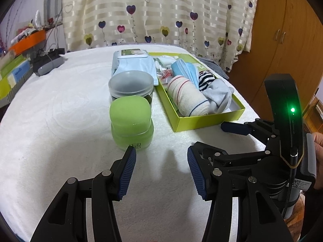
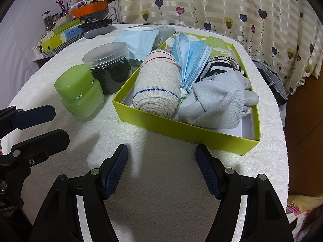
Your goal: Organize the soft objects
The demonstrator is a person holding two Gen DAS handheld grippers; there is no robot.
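Hovering over white towel: left gripper point(image 1: 161, 169) and right gripper point(image 2: 161, 171), fingers spread, empty; green box point(image 2: 181, 127) near.

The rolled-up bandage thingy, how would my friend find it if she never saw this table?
Look at the lime-green box on the white table cover. Inside, at its near left end, lies the rolled bandage, beside the blue masks and grey sock. It alone is a cream cylinder with thin red and blue stripes.

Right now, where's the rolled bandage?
The rolled bandage lies in the green box, at its near left corner in the right wrist view, beside the blue face masks and grey sock.
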